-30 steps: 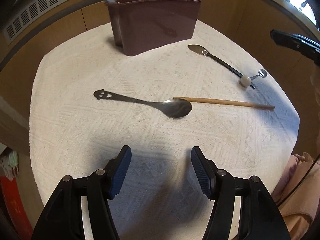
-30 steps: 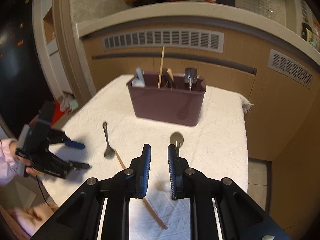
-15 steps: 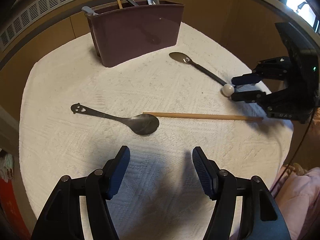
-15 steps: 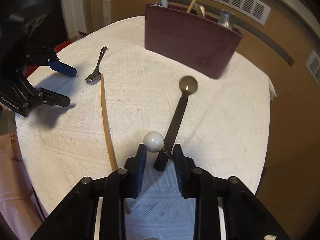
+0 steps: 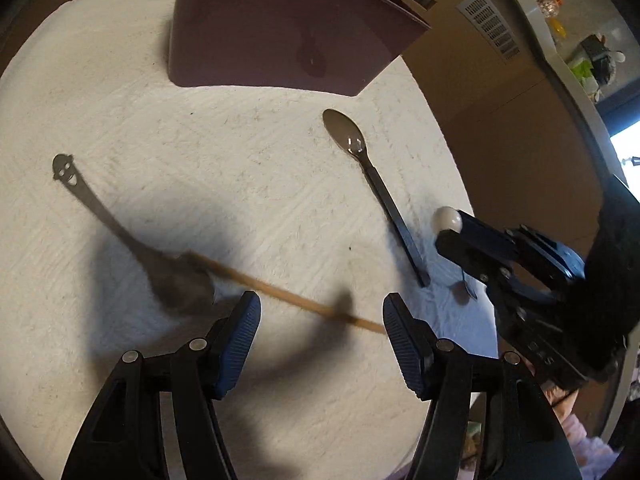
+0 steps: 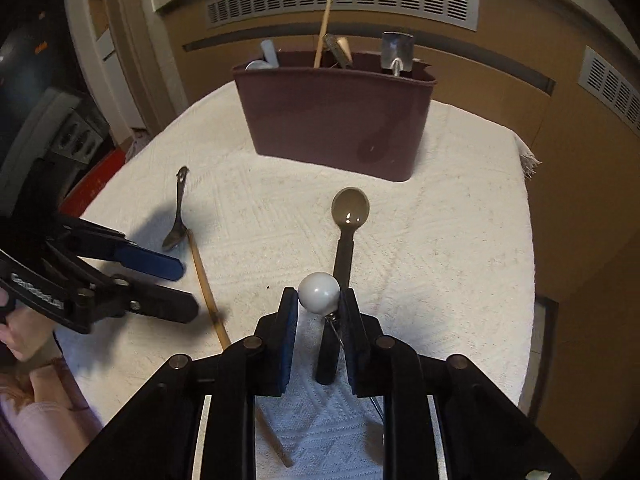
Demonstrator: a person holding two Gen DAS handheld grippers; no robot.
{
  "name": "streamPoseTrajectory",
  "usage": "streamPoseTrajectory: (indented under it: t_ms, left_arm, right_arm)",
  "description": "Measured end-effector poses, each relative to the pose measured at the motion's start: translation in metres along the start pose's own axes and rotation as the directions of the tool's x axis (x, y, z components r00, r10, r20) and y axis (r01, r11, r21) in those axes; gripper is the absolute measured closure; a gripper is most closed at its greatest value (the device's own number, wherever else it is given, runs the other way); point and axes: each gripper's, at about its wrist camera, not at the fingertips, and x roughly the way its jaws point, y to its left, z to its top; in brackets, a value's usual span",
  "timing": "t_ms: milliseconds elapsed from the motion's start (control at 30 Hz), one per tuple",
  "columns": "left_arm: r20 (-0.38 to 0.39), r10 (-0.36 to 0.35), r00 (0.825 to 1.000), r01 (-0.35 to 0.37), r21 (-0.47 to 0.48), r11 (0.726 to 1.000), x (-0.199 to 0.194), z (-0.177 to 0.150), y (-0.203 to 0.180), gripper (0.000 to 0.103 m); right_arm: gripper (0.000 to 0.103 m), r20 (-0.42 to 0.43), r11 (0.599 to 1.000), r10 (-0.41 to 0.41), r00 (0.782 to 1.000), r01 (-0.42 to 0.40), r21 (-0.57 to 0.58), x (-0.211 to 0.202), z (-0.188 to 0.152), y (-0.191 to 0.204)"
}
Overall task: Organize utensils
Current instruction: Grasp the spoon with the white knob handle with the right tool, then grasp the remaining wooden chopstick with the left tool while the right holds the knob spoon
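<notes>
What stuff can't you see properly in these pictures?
- Utensil bin: the lower parts of the utensils inside are hidden by its wall in both views.
- Chopstick: blurred in the left wrist view; its end hides behind a finger.
- White ball: the right wrist view doesn't show whether the closing fingers touch it.

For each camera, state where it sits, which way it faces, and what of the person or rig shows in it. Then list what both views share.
Left wrist: on the left gripper, looking steeply down its open fingers at the chopstick and smiley spoon; the right gripper enters from the right.
Right wrist: on the right gripper, looking down and ahead at the maroon caddy; its jaws are closing around the white ball by the dark spoon; the left gripper and a hand show at left.
Shared: white cloth, caddy, both spoons, chopstick, ball.
</notes>
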Motion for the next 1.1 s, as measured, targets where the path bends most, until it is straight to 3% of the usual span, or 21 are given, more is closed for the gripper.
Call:
streamPoseTrajectory:
  t_ms: [200,333,433,567,667,767,800,833,900,1000,1100]
  left_arm:
    - [0.031,0.182,0.983,-0.185,0.112,0.976,0.030,0.041,-0.039,0.039]
    - [0.121,0.349,0.929,-0.369,0.272,0.889,0.051,0.037,-0.071,0.041]
    - [0.207,0.357,0.911,-0.411,0.370,0.833,0.054,0.023,-0.085,0.051]
    - [0.241,0.399,0.884,-0.466,0.429,0.773,0.044,0.008,-0.082,0.051]
    - [0.273,0.447,0.852,-0.524,0.447,0.725,0.033,-0.003,-0.070,0.051]
    - [0.262,0.480,0.837,-0.546,0.373,0.750,0.018,-0.003,-0.047,0.051]
    - [0.240,0.477,0.846,-0.533,0.336,0.776,0.008,0.001,-0.034,0.051]
    - [0.203,0.455,0.867,-0.497,0.293,0.817,0.005,0.004,-0.025,0.051]
    - [0.110,0.365,0.925,-0.380,0.200,0.903,0.001,0.007,-0.009,0.051]
    - [0.094,0.327,0.940,-0.336,0.119,0.934,-0.001,0.018,-0.003,0.050]
    - [0.111,0.286,0.952,-0.298,0.111,0.948,0.006,0.029,-0.009,0.050]
  right_arm:
    - [0.084,0.075,0.992,-0.058,0.996,0.049,0.113,-0.029,-0.001,-0.026]
    - [0.084,0.096,0.984,-0.091,0.991,0.074,0.161,-0.036,-0.004,-0.037]
    - [0.084,0.098,0.986,-0.088,0.991,0.073,0.148,-0.033,-0.005,-0.035]
    - [0.084,0.046,0.987,-0.094,0.995,0.087,0.135,-0.016,-0.014,-0.034]
    - [0.084,0.002,0.985,-0.074,0.997,0.073,0.156,-0.005,-0.023,-0.035]
    - [0.084,-0.023,0.983,-0.029,0.999,0.033,0.179,0.005,-0.031,-0.031]
    - [0.084,-0.026,0.983,-0.013,1.000,0.018,0.182,0.007,-0.032,-0.029]
    - [0.084,-0.027,0.982,0.002,1.000,0.003,0.186,0.009,-0.034,-0.026]
    - [0.083,-0.021,0.981,0.022,1.000,-0.017,0.193,0.012,-0.034,-0.022]
    - [0.083,-0.004,0.979,0.046,0.999,-0.045,0.200,0.011,-0.034,-0.017]
    - [0.082,0.068,0.981,-0.004,0.998,-0.009,0.192,-0.004,-0.032,-0.017]
